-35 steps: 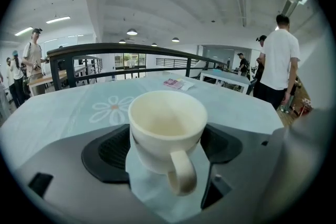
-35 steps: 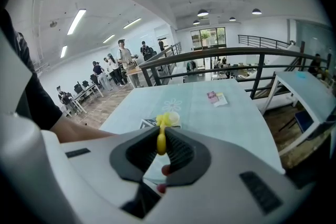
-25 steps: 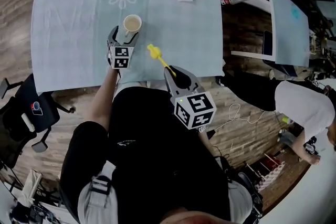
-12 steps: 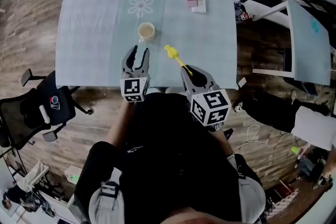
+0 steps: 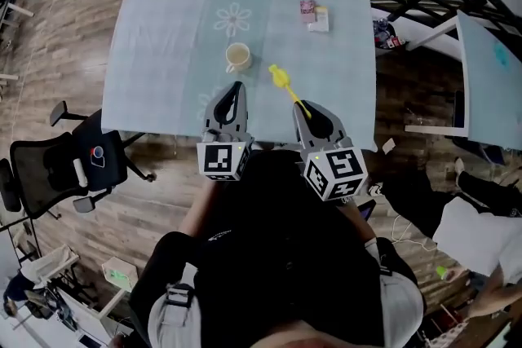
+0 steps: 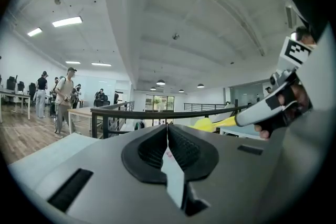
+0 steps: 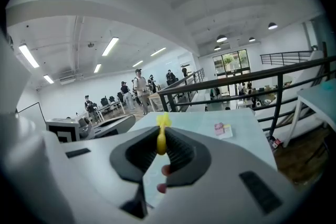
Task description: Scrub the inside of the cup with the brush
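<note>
Left tool [image 5: 236,87] hovers over the near edge of the tabletop [image 5: 163,37]; its jaws have just been closing and now meet with nothing between them. Beside it on the right, the right tool [image 5: 301,107] is clamped on the handle of the yellow brush [image 5: 282,78], whose head points far-left. The cream cup [image 5: 237,56] stands upright on the tabletop, just beyond the left tool and apart from the brush.

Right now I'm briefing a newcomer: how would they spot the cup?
On the pale blue tablecloth, find the white flower print. Just nearer the person stands the cream cup, left of the yellow brush; it is the only round open vessel.
</note>
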{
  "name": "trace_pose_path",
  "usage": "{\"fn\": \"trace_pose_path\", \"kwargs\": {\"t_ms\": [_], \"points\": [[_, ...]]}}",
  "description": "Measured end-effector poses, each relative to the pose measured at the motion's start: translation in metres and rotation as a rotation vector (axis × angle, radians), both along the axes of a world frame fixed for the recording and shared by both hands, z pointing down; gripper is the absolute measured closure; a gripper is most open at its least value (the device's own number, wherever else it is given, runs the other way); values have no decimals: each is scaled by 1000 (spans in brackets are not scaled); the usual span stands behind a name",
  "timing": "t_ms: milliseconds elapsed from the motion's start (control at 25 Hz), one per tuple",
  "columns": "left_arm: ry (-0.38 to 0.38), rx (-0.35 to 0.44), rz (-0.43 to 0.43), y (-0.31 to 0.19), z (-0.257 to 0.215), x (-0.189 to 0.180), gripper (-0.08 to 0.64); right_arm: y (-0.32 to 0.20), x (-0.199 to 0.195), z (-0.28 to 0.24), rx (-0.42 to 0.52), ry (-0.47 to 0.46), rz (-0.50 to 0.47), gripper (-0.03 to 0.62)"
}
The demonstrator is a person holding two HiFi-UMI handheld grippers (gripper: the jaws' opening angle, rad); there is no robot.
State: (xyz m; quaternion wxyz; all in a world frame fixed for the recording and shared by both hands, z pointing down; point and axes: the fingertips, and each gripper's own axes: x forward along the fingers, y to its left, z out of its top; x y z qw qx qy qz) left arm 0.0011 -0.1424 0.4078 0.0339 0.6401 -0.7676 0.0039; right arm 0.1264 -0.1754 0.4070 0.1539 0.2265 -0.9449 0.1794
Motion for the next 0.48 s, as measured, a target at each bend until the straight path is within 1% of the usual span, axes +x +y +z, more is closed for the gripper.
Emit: {"fn": "trace_pose_path", "kwargs": {"t_ms": [120, 240, 360, 480], "points": [[-27, 36, 16, 4, -20, 14, 543, 4, -2, -8, 48, -39, -23, 554], [-6, 64, 29, 9, -27, 33, 543, 9, -1, -10, 75, -48, -51, 554], [7, 39, 48, 14, -21, 49, 543, 9, 2, -14, 102, -54, -56, 554], [9, 28, 68, 13, -20, 57, 543, 7, 5, -18, 119, -62, -51, 554]]}}
